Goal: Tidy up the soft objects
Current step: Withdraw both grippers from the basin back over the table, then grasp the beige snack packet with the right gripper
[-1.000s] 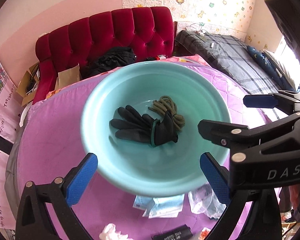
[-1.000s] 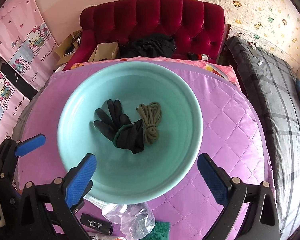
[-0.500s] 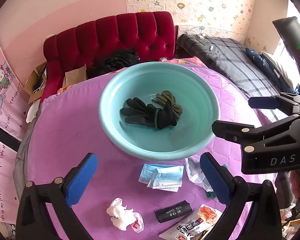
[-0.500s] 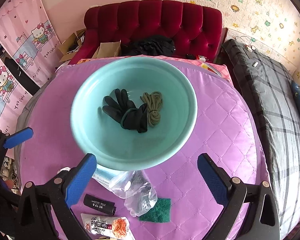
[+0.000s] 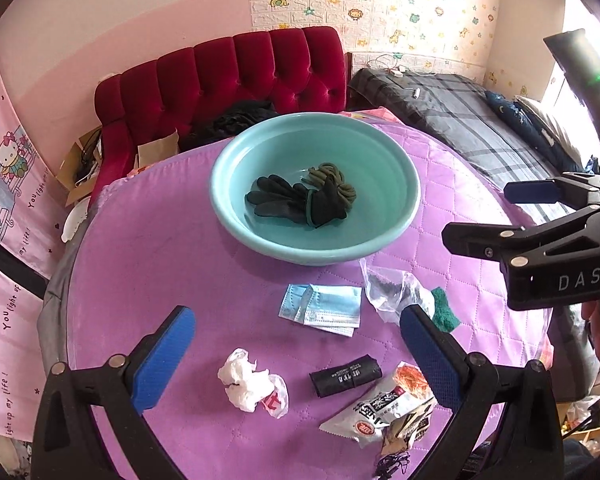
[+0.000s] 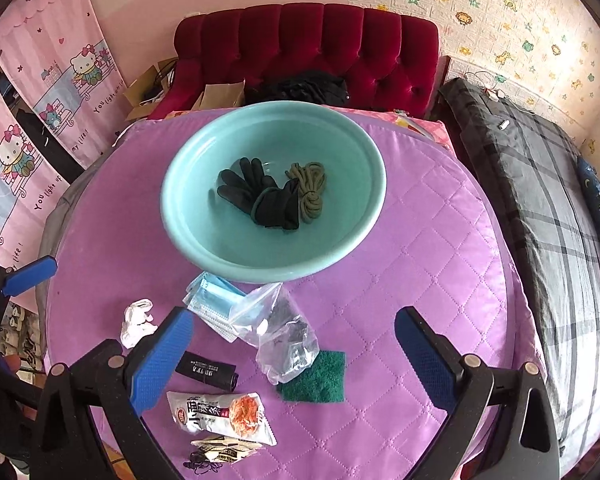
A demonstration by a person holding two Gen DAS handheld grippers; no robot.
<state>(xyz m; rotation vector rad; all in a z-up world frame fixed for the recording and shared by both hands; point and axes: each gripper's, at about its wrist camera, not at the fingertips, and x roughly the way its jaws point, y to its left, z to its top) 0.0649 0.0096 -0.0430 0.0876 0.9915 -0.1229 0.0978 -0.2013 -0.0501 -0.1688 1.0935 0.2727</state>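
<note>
Black gloves (image 5: 296,202) and green rope (image 6: 309,190) held in teal bowl (image 5: 396,224), left gripper (image 5: 296,354) and right gripper (image 6: 296,354) spread wide, nothing gripped

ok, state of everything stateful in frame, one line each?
left gripper: open, empty
right gripper: open, empty
basin: upright, holds gloves and rope
gloves: in basin, bunched together
rope: coiled, in basin, touching gloves
masks: flat on table, stacked
plastic bag: crumpled, partly over sponge
sponge: flat on table
tissue: crumpled
snack packet: lying flat
</note>
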